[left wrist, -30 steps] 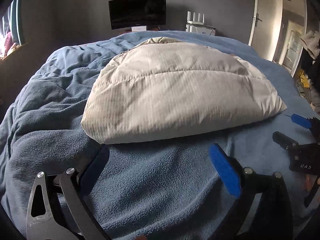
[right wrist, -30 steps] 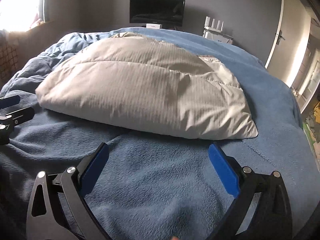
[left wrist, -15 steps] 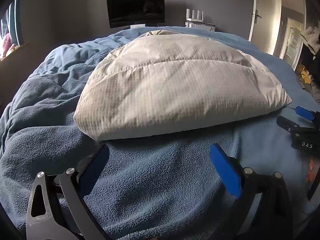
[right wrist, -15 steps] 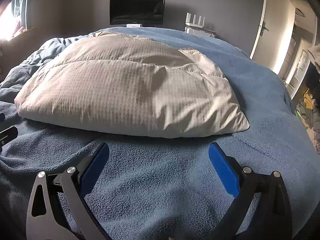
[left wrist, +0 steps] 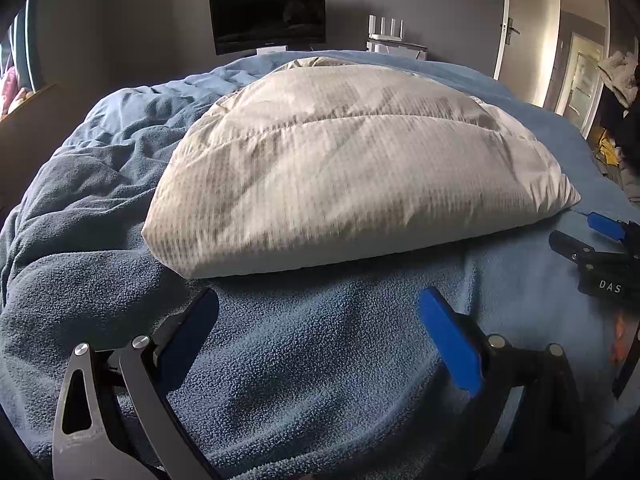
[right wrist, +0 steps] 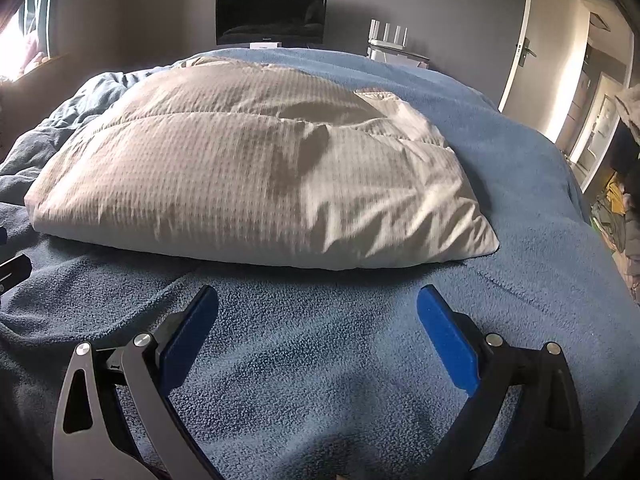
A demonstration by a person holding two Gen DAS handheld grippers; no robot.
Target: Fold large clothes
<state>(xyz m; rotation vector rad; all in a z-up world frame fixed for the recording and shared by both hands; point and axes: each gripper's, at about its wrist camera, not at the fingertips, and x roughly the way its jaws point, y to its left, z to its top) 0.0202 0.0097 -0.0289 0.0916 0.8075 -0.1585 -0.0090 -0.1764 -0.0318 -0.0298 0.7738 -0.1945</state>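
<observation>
A puffy beige quilted garment (left wrist: 340, 176) lies folded in a thick pad on a blue fleece blanket (left wrist: 304, 360) that covers a bed. It also shows in the right wrist view (right wrist: 248, 176). My left gripper (left wrist: 318, 312) is open and empty, low over the blanket just short of the garment's near edge. My right gripper (right wrist: 316, 308) is open and empty, likewise just short of the near edge. The right gripper also shows at the right edge of the left wrist view (left wrist: 592, 236), beside the garment's right corner.
The blanket is bunched into folds on the left (left wrist: 92, 184). A dark monitor (left wrist: 268, 16) and a white router (left wrist: 386, 30) stand against the far wall. A door (right wrist: 528, 36) and piled clothes (right wrist: 616, 208) are to the right of the bed.
Both grippers have moved lower and closer to the garment's near edge. Both stay open. The garment has not moved.
</observation>
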